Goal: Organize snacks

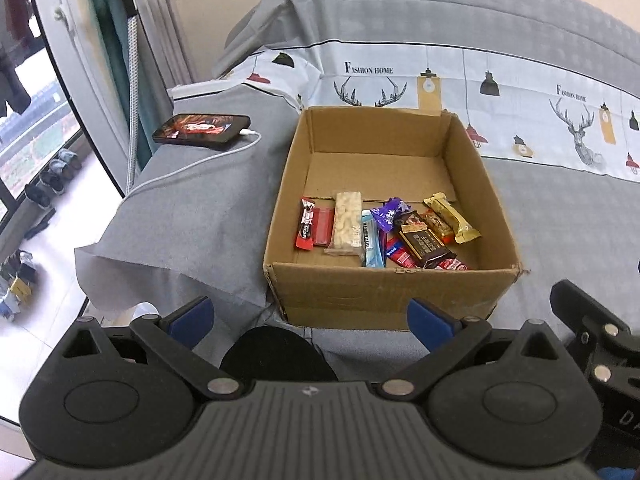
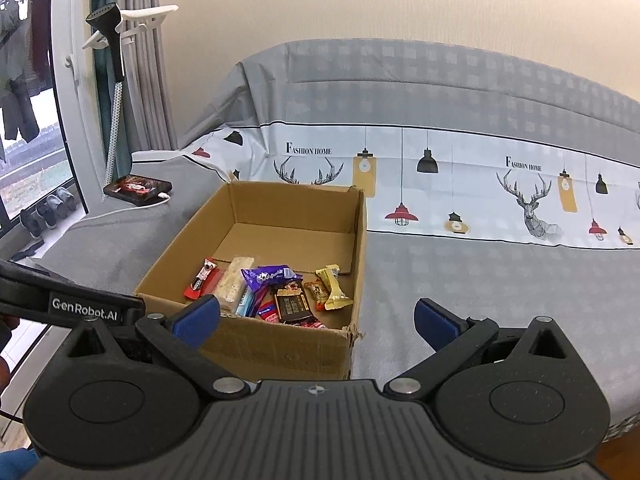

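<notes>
Nearest to me, my left gripper [image 1: 310,318] hangs with its blue pads spread wide and nothing between them, held back just short of the near wall of the cardboard box [image 1: 384,294]; I judge that is so the whole inside stays in its view. My right gripper [image 2: 316,320] is likewise spread and empty, set off toward the box's right corner, probably to keep the two tools from crowding each other. The snacks lie bunched against the near wall inside the box: a red bar [image 1: 306,228] at the left, a pale nougat bar [image 1: 347,224] beside it, a purple wrapper [image 1: 389,211] and a dark chocolate bar [image 1: 425,244] overlapping in the middle, a gold bar [image 1: 452,218] at the right. The far half of the box floor is bare, room for sorting, I reckon. Beyond, a phone [image 1: 202,130] on its charging cable rests on the grey bedcover [image 1: 560,216], well apart from the work.
</notes>
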`<state>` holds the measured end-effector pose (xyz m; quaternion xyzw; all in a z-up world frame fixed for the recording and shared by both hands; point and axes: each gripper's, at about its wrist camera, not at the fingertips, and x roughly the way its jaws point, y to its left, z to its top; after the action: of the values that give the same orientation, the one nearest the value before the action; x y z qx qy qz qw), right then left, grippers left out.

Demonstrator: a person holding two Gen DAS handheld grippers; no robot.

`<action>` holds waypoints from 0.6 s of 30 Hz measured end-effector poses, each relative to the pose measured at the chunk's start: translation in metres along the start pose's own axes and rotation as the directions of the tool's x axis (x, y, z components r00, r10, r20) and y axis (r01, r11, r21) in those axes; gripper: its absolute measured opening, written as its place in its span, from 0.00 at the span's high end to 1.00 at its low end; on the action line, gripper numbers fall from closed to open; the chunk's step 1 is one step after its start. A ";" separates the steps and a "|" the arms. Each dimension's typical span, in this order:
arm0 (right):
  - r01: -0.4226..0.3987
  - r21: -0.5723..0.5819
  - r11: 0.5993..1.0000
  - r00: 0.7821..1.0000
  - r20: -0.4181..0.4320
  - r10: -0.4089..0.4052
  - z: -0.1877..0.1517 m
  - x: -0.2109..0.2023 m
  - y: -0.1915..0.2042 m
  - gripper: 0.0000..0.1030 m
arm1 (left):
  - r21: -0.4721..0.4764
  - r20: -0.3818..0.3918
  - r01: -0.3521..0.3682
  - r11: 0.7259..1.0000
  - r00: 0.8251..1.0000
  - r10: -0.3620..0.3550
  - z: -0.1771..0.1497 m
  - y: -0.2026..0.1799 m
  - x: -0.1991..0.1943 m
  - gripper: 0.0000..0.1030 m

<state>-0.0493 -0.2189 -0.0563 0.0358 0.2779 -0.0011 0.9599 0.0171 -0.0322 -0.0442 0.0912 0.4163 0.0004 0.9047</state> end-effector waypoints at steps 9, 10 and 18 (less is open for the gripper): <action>-0.002 -0.001 1.000 1.000 0.000 0.002 0.000 -0.001 0.001 0.01 | 0.011 0.008 0.004 1.000 1.000 -0.004 -0.002 -0.001 -0.001 0.00; -0.002 -0.001 1.000 1.000 0.000 0.002 0.000 -0.001 0.001 0.01 | 0.011 0.008 0.004 1.000 1.000 -0.004 -0.001 -0.001 -0.001 0.00; -0.006 -0.005 1.000 1.000 -0.003 0.006 0.000 -0.001 0.002 0.01 | 0.010 0.001 0.004 1.000 1.000 -0.004 -0.001 -0.001 -0.001 0.00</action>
<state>-0.0504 -0.2175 -0.0555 0.0345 0.2793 0.0025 0.9596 0.0162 -0.0327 -0.0442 0.0948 0.4161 -0.0035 0.9043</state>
